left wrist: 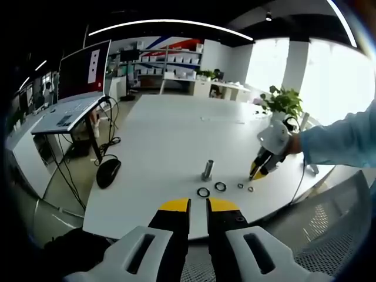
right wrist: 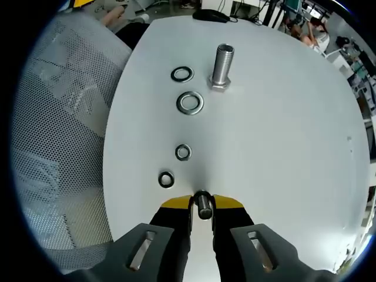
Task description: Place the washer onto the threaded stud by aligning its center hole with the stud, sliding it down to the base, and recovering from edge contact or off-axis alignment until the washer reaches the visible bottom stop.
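1. At the far left of the right gripper view stands a mesh chair (right wrist: 59,117), pushed up just beside the white table (right wrist: 282,129) and out of the working area.
2. Next comes a line of four rings lying flat on the table: a large washer (right wrist: 182,74) nearest the stud, a second large washer (right wrist: 190,102) behind it, then a small ring (right wrist: 183,152) and another small ring (right wrist: 166,179) closest to the jaws. They lie apart from one another, probably so each can be picked singly.
3. The threaded stud (right wrist: 221,67) stands upright on its hex base, bare, with no washer on it yet; the two large washers sit just beside it (handy for a short carry).
4. The right gripper (right wrist: 202,205) has its jaws drawn narrow around a small round metal piece (right wrist: 203,207), possibly a short pin or a nut seen end-on; the view is too small to tell which.
5. In the left gripper view, the left gripper (left wrist: 198,207) hangs off the table's near edge with its jaws nearly together and nothing between them, seemingly kept back to leave room. A sleeve (left wrist: 343,141) reaches in from the right.
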Demonstrator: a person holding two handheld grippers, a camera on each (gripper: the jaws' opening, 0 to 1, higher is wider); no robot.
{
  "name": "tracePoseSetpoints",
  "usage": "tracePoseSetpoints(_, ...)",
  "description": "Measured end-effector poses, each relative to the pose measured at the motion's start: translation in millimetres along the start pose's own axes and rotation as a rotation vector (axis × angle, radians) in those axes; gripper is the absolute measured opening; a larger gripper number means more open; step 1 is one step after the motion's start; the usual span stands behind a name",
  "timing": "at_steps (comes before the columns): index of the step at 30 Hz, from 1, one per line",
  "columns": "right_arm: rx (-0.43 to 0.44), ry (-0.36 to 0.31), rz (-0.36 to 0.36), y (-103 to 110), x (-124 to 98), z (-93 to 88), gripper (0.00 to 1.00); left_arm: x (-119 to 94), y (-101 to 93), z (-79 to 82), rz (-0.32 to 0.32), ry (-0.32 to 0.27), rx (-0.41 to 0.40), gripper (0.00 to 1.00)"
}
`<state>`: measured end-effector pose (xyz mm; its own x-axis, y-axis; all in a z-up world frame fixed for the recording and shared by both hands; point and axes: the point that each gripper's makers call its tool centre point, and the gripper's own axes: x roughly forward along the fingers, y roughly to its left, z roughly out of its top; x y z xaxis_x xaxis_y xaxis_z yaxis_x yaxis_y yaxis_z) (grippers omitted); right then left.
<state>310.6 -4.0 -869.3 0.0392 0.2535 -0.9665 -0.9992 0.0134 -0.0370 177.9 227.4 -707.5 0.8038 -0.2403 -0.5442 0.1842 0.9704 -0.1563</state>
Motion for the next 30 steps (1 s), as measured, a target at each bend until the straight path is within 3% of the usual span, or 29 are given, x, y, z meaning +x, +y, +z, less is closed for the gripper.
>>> tracePoseSetpoints(5, 0.024, -0.013, 0.029, 1, 1, 0.9, 0.15, 0, 0.1, 0.2, -0.001, -0.001, 0.001, 0.08)
tracePoseSetpoints(8, 0.085, -0.032, 0.019, 0, 2, 2.0, 0.28, 0, 0.3, 0.4, 0.0, -0.002, 0.001, 0.08)
tracePoseSetpoints(19, 0.132, -0.059, 0.018, 13, -2, -7.3, 0.28, 0, 0.4, -0.4, -0.002, 0.003, 0.003, 0.08)
tracePoseSetpoints(30, 0.187, -0.123, -0.033, 7, -32, -9.2, 0.26, 0, 0.1, -2.6, 0.0, 0.015, 0.009, 0.08)
